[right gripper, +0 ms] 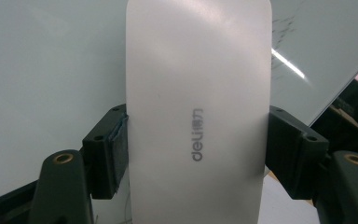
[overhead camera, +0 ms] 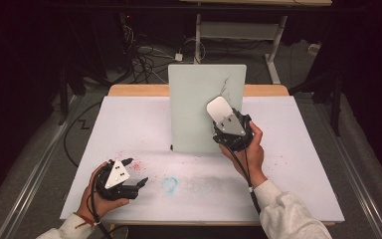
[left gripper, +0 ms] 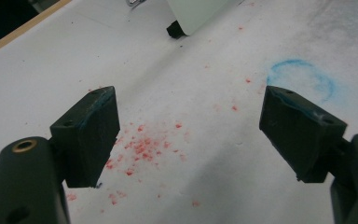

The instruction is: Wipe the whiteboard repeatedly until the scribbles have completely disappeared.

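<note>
A pale green whiteboard (overhead camera: 194, 109) stands upright in the middle of the white table. My right gripper (overhead camera: 225, 122) is shut on a white "deli" eraser (overhead camera: 219, 108), which sits against the board's right half, just below faint black scribbles (overhead camera: 225, 87). In the right gripper view the eraser (right gripper: 198, 93) is clamped between both jaws of the right gripper (right gripper: 197, 149), with the board (right gripper: 51, 70) behind it. My left gripper (overhead camera: 136, 171) rests low at the front left, open and holding nothing. In its own view the left gripper (left gripper: 189, 126) spans red crumbs (left gripper: 142, 147) on the table.
A smudged blue ring (overhead camera: 169, 184) marks the white table sheet (overhead camera: 298, 164) at the front centre; it is also in the left gripper view as the blue ring (left gripper: 303, 77). The board's black foot (left gripper: 174, 31) rests on the sheet. Cables (overhead camera: 144, 59) and desk legs lie beyond the table.
</note>
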`<state>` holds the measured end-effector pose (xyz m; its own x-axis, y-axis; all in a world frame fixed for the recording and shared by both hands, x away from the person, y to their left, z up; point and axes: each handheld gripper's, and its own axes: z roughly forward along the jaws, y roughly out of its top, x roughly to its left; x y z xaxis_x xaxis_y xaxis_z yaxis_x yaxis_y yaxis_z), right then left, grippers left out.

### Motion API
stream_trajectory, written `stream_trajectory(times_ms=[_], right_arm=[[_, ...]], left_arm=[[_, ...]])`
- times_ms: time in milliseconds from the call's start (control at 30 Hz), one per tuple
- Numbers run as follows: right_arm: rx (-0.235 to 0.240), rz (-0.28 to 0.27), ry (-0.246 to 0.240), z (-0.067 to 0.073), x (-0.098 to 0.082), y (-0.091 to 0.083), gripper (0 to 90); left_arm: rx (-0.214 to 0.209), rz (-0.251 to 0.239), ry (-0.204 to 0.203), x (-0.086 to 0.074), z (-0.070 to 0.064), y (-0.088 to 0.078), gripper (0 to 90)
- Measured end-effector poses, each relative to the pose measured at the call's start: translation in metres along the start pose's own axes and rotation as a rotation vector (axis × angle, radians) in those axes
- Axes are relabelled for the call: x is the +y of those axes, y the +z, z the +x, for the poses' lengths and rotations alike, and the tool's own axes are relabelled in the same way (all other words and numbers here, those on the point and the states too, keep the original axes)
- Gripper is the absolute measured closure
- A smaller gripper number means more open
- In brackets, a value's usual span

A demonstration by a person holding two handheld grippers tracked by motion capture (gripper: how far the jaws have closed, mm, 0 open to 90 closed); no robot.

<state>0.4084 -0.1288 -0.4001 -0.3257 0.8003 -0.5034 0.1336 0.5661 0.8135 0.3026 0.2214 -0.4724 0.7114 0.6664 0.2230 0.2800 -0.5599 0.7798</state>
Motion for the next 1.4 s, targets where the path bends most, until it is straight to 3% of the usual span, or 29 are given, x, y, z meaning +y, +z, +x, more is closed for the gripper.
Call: stream_trajectory(times_ms=[233, 333, 367, 500, 733, 833, 933, 1267, 1400], right_arm=[[-0.061, -0.055, 0.071, -0.034, 0.034, 0.002, 31.2], [-0.100, -0.062, 0.087, -0.047, 0.043, 0.001, 31.2], [-0.093, -0.060, 0.100, -0.049, 0.043, 0.002, 31.2], [-0.099, -0.048, 0.062, -0.041, 0.037, 0.002, 31.2], [-0.029, -0.006, -0.023, -0.006, 0.006, 0.001, 31.2], [-0.014, 0.008, -0.053, 0.002, -0.003, 0.001, 31.2], [-0.002, 0.007, -0.054, -0.001, -0.001, 0.001, 31.2], [-0.120, -0.051, -0.007, -0.044, 0.040, 0.002, 31.2], [-0.142, -0.058, -0.011, -0.043, 0.043, 0.003, 31.2]], left_arm=[[0.000, -0.006, -0.001, -0.001, 0.000, -0.002, 19.8], [0.001, -0.003, -0.002, -0.002, 0.001, -0.003, 19.8], [0.002, -0.001, 0.001, -0.002, 0.001, -0.003, 19.8], [0.005, -0.003, -0.004, -0.003, 0.001, -0.005, 19.8], [0.005, -0.003, 0.003, -0.001, 0.000, -0.004, 19.8], [0.002, -0.003, 0.005, 0.000, 0.000, -0.003, 19.8], [-0.001, -0.003, 0.007, 0.000, -0.001, -0.002, 19.8], [-0.005, -0.002, 0.009, -0.001, 0.000, -0.002, 19.7], [-0.002, -0.003, 0.009, -0.001, 0.001, -0.004, 19.7]])
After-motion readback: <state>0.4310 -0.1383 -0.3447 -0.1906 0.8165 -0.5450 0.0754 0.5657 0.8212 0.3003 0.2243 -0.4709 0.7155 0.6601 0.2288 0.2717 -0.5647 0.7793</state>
